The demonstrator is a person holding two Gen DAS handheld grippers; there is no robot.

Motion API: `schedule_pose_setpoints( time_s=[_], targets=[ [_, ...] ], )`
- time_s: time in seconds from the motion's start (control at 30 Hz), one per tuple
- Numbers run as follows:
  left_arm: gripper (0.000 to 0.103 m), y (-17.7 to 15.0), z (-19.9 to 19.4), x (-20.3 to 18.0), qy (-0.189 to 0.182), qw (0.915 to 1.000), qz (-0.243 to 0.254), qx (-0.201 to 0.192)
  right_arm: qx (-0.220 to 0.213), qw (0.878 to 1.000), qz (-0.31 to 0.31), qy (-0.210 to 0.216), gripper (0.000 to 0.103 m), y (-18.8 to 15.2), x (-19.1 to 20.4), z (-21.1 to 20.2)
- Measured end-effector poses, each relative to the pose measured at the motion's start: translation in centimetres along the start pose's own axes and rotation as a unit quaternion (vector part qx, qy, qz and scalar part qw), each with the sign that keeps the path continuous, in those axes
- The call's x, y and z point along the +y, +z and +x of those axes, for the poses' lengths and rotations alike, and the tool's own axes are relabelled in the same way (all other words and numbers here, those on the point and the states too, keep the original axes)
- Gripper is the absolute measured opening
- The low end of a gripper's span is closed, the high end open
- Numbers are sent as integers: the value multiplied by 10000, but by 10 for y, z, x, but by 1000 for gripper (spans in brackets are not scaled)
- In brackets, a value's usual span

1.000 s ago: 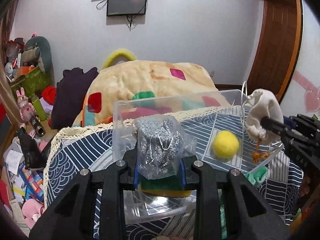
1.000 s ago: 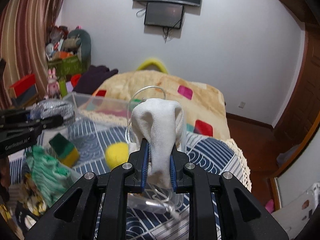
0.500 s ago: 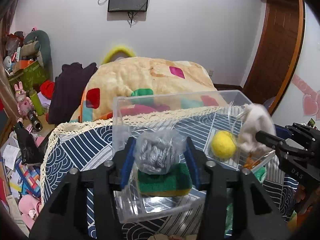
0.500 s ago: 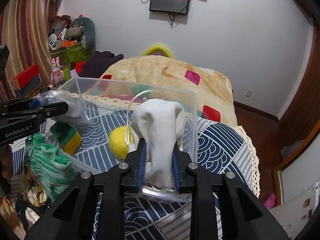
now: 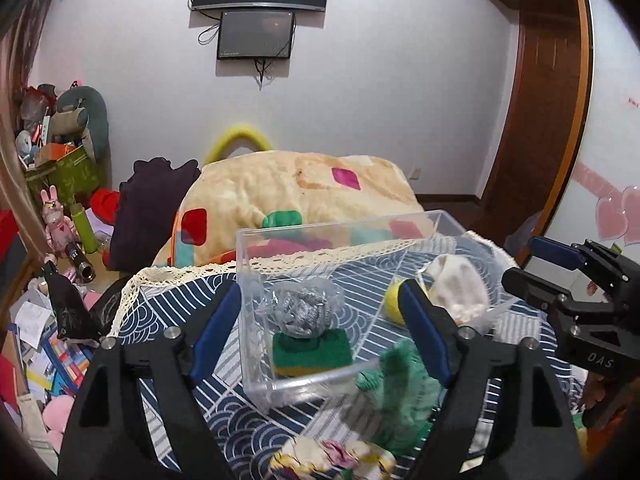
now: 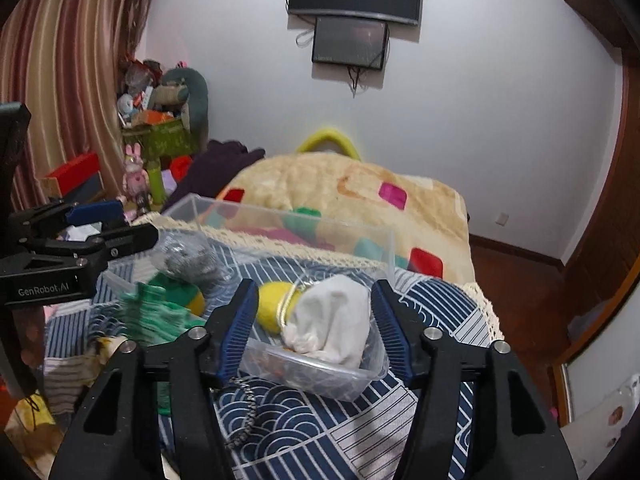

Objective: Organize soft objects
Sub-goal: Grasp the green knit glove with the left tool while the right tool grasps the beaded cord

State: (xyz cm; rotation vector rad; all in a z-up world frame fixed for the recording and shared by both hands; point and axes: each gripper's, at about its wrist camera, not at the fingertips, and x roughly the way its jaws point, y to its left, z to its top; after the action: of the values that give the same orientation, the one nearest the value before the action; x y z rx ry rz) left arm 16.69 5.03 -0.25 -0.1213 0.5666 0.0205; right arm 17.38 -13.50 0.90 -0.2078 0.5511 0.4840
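Note:
A clear plastic box (image 5: 256, 360) (image 6: 394, 240) stands on the blue patterned cloth. Inside it a bagged steel-wool ball (image 5: 300, 312) (image 6: 188, 258) rests on a green and yellow sponge (image 5: 312, 352). A yellow felt ball (image 5: 392, 300) (image 6: 274, 304) and a white cloth pouch (image 5: 460, 288) (image 6: 332, 320) lie at the box's right end. My left gripper (image 5: 320, 324) is opening, its pads wide apart and clear of the steel wool. My right gripper (image 6: 314, 320) is opening too, pads off the pouch that lies between them. A green knitted cloth (image 5: 400, 392) (image 6: 148, 312) lies outside the box.
A patterned fabric scrap (image 5: 332, 456) lies at the near edge of the cloth. Behind the box is a bed with a yellow quilt (image 5: 288, 188). Toys and clutter fill the floor at the left (image 5: 52, 224). A wooden door (image 5: 536, 120) stands at the right.
Both grippers have opened and drawn back and up. The steel wool dropped onto the sponge in the box; the white pouch dropped into the box's right end.

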Motion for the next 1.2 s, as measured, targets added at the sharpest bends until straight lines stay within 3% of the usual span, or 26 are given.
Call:
schedule_pose_setpoints(
  time_s=[0.13, 0.3, 0.73, 0.8, 0.87, 0.97, 1.2],
  targets=[
    [91, -6, -17, -4, 28, 9999, 29, -131, -206, 9998, 10, 58, 69, -1, 4, -14],
    [100, -19, -31, -13, 34, 9997, 103, -237, -351, 9992, 62, 184, 70, -8, 8, -27],
    [100, -65, -7, -31, -252, 9986, 98, 444, -11, 9984, 366, 427, 70, -50, 9, -22],
    [97, -70, -1, -33, -344, 9980, 80, 517, 83, 9982, 399, 450, 70, -56, 11, -19],
    [79, -75, 5, -36, -443, 9969, 91, 643, 172, 9977, 428, 501, 70, -63, 11, -16],
    [71, -78, 15, -36, -496, 9956, 17, 796, 330, 9970, 400, 581, 69, -71, 15, -8],
    [46, -84, 31, -38, -692, 9930, -85, 954, 611, 9947, 453, 689, 47, -81, 20, 9]
  ],
)
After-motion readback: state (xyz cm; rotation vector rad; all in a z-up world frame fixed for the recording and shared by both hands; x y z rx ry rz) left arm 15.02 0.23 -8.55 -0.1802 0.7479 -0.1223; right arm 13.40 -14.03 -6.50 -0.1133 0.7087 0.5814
